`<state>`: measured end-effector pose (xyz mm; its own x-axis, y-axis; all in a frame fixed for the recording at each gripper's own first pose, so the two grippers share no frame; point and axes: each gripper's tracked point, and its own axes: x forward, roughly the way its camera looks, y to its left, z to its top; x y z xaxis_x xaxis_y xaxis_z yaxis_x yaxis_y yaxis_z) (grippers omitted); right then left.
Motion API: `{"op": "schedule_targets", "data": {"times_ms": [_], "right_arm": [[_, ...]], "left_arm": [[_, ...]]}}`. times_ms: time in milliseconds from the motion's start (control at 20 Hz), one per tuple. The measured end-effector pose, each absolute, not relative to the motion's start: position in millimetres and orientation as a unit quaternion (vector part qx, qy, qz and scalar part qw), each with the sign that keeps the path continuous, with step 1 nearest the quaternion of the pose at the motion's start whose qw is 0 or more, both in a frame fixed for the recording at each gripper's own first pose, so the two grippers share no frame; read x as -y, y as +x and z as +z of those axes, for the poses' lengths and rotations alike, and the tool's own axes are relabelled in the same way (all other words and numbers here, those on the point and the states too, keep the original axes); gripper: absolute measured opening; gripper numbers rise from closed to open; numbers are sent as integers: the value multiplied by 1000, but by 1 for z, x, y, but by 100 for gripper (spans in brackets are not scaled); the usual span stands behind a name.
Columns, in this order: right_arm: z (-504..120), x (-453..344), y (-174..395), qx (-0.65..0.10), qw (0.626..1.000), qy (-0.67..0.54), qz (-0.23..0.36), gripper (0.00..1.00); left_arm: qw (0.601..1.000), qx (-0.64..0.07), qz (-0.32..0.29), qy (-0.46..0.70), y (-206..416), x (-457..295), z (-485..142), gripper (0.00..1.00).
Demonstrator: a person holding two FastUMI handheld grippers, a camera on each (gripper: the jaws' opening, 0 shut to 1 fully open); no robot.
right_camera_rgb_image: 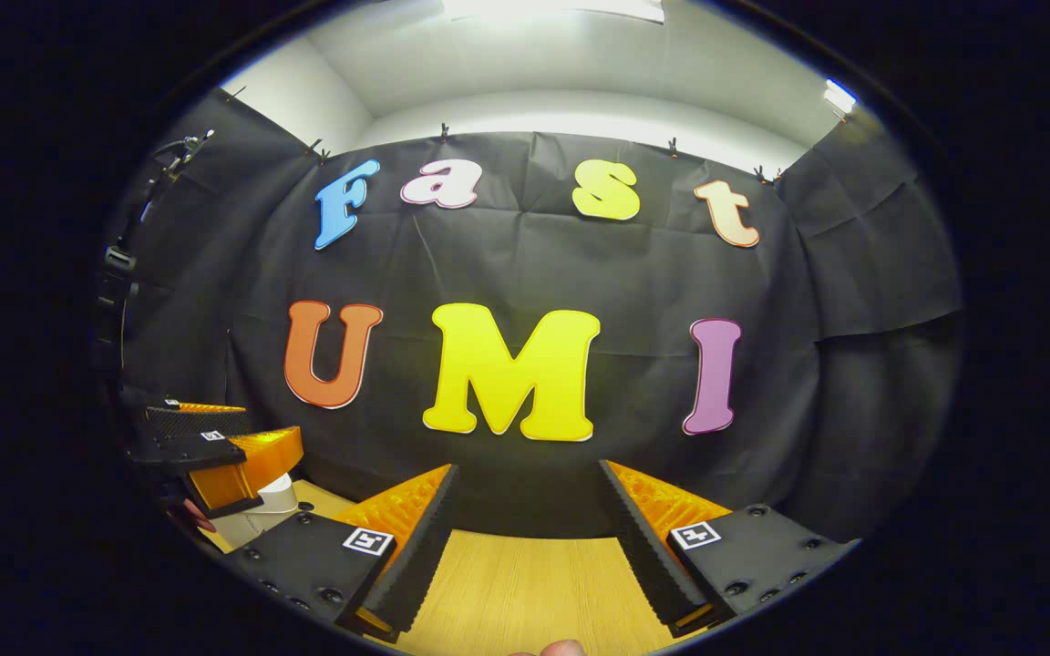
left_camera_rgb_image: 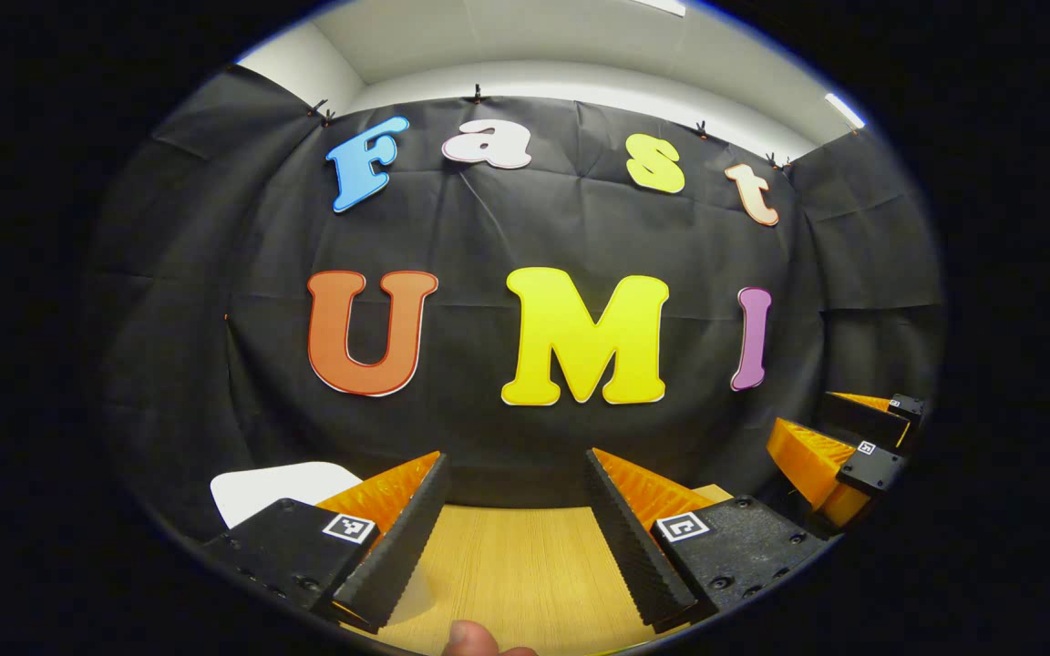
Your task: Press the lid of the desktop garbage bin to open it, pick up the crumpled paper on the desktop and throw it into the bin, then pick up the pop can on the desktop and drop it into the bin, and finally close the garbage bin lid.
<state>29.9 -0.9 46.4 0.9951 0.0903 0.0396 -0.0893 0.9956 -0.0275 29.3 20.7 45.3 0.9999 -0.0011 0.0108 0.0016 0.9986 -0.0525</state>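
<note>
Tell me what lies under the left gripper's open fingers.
Under the left gripper lies bare wooden desktop. A white object sits partly hidden behind its left finger; I cannot tell what it is.

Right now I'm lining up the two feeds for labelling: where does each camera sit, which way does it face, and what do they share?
Left gripper view: rides the left gripper, facing the black cloth wall over the light wooden desktop; own open fingers and a fingertip show, the right gripper at far right.
Right gripper view: rides the right gripper, facing likewise; own open fingers show, the left gripper at far left above a white object.
Shared: the wall, the desktop, each other's gripper.
</note>
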Motion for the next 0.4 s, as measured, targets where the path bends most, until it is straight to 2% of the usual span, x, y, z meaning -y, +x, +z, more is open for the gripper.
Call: {"op": "schedule_targets", "data": {"times_ms": [400], "right_arm": [[44,9,38,10,1000,11,27,89]], "left_arm": [[1000,13,3,-27,29,-16,48,96]]}}
